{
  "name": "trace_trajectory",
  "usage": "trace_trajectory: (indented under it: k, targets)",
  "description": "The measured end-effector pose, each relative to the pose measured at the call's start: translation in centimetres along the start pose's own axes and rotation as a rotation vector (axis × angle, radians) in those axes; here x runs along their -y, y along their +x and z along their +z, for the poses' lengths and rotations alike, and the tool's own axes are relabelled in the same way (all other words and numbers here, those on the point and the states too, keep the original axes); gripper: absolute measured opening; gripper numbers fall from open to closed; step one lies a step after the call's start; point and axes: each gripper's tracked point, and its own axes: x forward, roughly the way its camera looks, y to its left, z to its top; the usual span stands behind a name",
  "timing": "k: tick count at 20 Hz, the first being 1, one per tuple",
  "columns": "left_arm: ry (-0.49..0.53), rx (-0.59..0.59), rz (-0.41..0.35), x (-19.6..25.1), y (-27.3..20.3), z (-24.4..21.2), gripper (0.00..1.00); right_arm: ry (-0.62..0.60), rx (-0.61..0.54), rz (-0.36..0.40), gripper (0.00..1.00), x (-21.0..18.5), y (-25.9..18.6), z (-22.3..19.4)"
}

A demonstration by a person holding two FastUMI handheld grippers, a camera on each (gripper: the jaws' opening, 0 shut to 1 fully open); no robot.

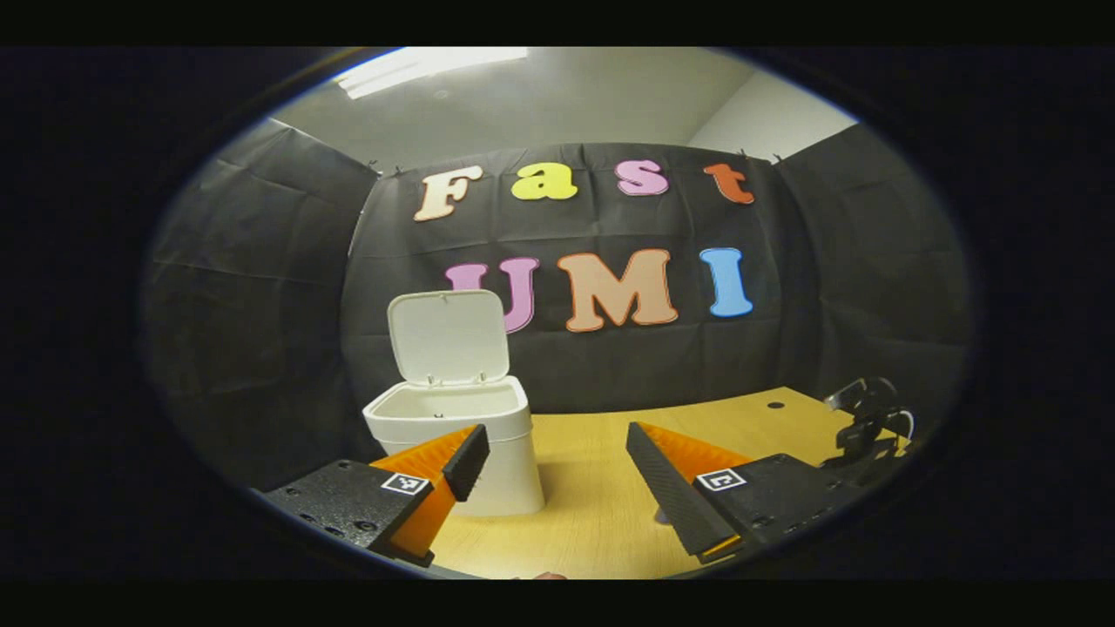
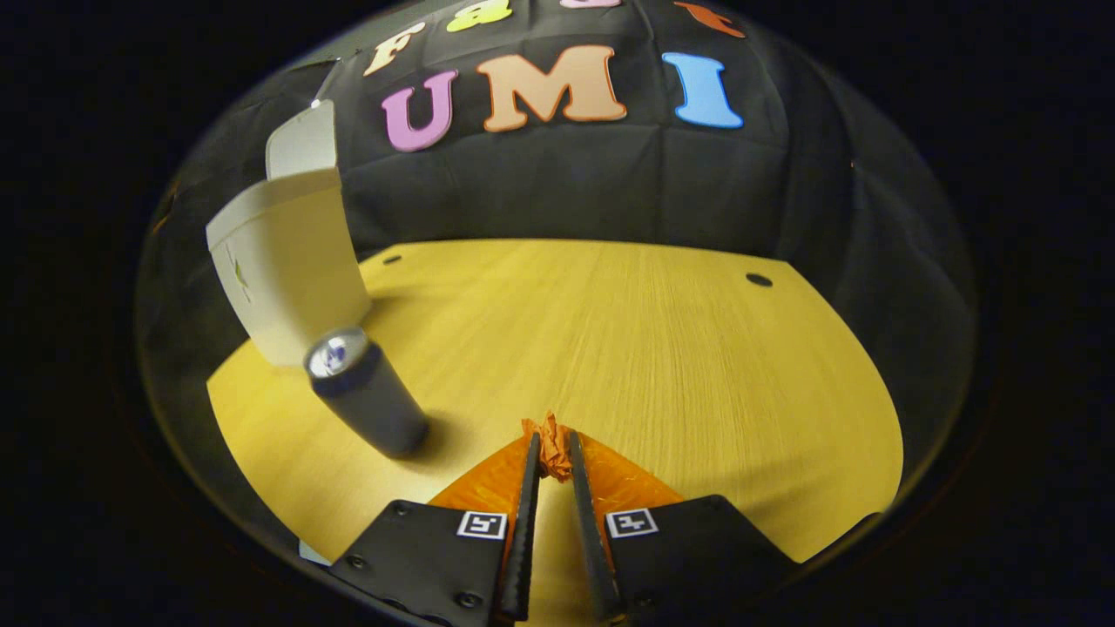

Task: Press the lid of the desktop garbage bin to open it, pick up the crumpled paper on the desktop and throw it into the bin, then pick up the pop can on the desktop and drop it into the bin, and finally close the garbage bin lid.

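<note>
Desk was mostly bare. Bin stood at its back-left, lid already up. Pop can stood upright just beside the bin. Right gripper was pinching the crumpled paper by a small tuft only, so it could slip out mid-carry, or the swing could knock the can. Left gripper hung spread, empty.
</note>
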Motion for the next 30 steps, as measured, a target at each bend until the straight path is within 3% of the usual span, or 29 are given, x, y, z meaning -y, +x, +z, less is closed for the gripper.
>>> trace_trajectory:
  k: [6,10,16,21,25,26,28,30]
  targets:
    - [-0.035,0.031,0.007,-2.7,1.2,0.4,0.95,-0.052,0.316,0.15,0.27,-9.3,-5.8,16.7]
    - [-0.038,0.048,0.043,-6.6,1.5,0.3,0.95,-0.1,0.407,0.289,0.27,-18.3,-6.2,23.1]
    - [-0.034,0.031,0.108,-13.7,1.3,-1.2,0.95,-0.157,0.392,0.44,0.27,-32.7,-0.6,26.0]
    - [-0.036,0.004,0.138,-17.9,1.3,-2.6,0.95,-0.187,0.326,0.453,0.28,-38.3,4.0,25.0]
    - [-0.052,-0.008,0.121,-18.5,1.6,-3.4,0.99,-0.219,0.337,0.442,0.45,-38.5,4.7,24.9]
    - [-0.055,-0.009,0.113,-18.3,1.8,-3.5,0.97,-0.222,0.335,0.44,0.67,-38.6,4.6,25.0]
    - [-0.055,-0.004,0.094,-17.5,1.8,-3.4,0.97,-0.232,0.338,0.421,0.84,-38.1,3.7,24.8]
    - [-0.057,0.001,0.065,-16.1,2.0,-3.1,0.96,-0.234,0.378,0.391,0.86,-36.5,1.4,25.5]
